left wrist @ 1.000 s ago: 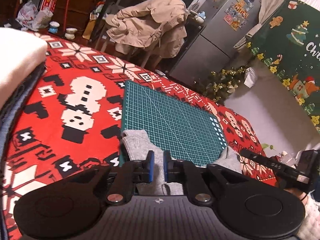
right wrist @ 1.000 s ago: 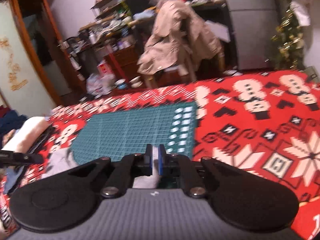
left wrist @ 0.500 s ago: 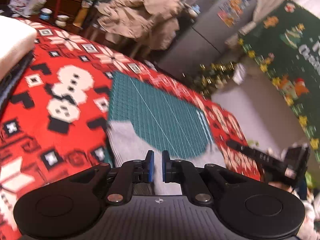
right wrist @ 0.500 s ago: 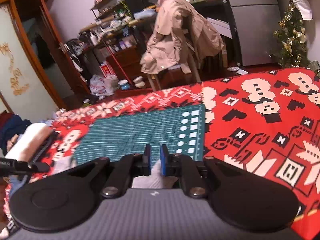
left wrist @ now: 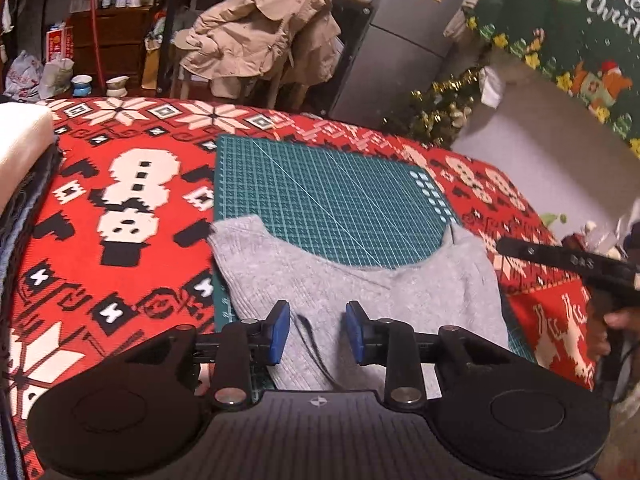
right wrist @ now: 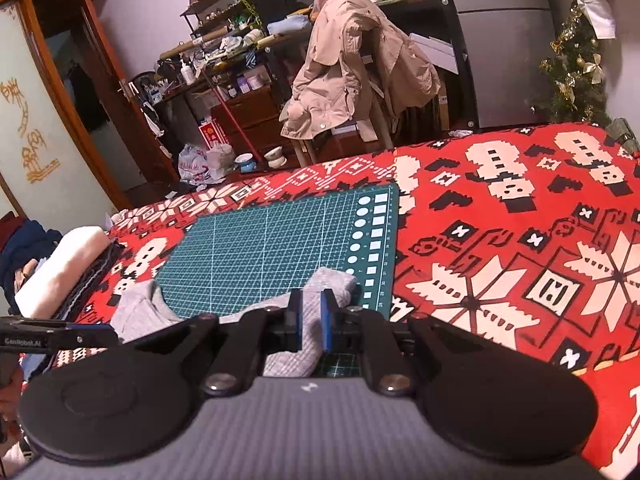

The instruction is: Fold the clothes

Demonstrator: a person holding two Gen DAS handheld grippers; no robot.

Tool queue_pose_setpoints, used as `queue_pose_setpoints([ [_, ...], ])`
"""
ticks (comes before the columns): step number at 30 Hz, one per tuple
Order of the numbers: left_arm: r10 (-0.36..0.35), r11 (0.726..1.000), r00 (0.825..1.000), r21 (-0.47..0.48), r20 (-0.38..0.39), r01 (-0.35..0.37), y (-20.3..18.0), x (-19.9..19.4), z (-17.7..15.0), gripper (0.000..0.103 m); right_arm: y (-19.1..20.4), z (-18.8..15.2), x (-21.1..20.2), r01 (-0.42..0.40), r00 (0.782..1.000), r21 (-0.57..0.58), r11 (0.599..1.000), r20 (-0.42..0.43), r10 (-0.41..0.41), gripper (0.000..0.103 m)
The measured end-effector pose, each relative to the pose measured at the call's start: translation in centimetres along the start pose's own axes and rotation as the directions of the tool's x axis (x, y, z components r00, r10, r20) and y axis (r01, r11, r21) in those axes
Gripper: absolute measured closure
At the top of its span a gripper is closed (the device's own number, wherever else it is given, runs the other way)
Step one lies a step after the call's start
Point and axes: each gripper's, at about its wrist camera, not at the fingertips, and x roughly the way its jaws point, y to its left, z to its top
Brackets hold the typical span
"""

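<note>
A grey knit garment [left wrist: 360, 292] lies spread across the near edge of the green cutting mat [left wrist: 328, 196]. My left gripper [left wrist: 316, 330] hovers over its near part. The blue pads stand apart and are opening, and the cloth lies under them without being pinched. In the right wrist view, my right gripper [right wrist: 311, 316] is shut on a raised fold of the same grey garment [right wrist: 332, 284] at the mat's [right wrist: 272, 248] near right corner. Each gripper's black body shows at the edge of the other view.
A red patterned blanket [left wrist: 120, 200] covers the surface. A stack of folded clothes [left wrist: 20, 148] with a white piece on top sits at the left. Beyond the far edge stand a chair with a beige coat [right wrist: 352, 68] and cluttered shelves.
The left jaws have spread apart and let go of the grey cloth, which now lies flatter on the mat. The right gripper still pinches its fold.
</note>
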Motion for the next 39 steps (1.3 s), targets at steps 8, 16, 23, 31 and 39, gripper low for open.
queue_pose_setpoints([
  [8, 0.043, 0.994, 0.997, 0.100, 0.060, -0.049, -2.1, -1.9, 0.1, 0.099, 0.1, 0.0, 1.0, -0.006, 1.000, 0.016, 1.000, -0.001, 0.006, 0.091],
  [16, 0.090, 0.994, 0.994, 0.058, 0.058, -0.093, -1.0, -1.9, 0.1, 0.098, 0.3, -0.1, 3.8, 0.020, 0.998, -0.015, 1.000, -0.065, -0.021, 0.097],
  [23, 0.046, 0.997, 0.999, -0.067, 0.011, -0.045, 1.3, -0.5, -0.7, 0.096, 0.4, -0.2, 4.0, 0.034, 0.997, -0.029, 0.999, -0.064, -0.035, 0.098],
  [31, -0.022, 0.985, 0.999, -0.168, 0.042, 0.028, 2.3, -2.1, -1.6, 0.094, 4.3, -1.1, 1.5, -0.074, 0.994, -0.084, 0.994, -0.081, 0.068, 0.092],
  [39, -0.040, 0.984, 0.997, -0.172, 0.062, 0.050, 1.9, -4.3, -2.0, 0.091, 6.7, -1.8, 1.9, -0.048, 0.995, -0.158, 0.986, -0.093, 0.034, 0.092],
])
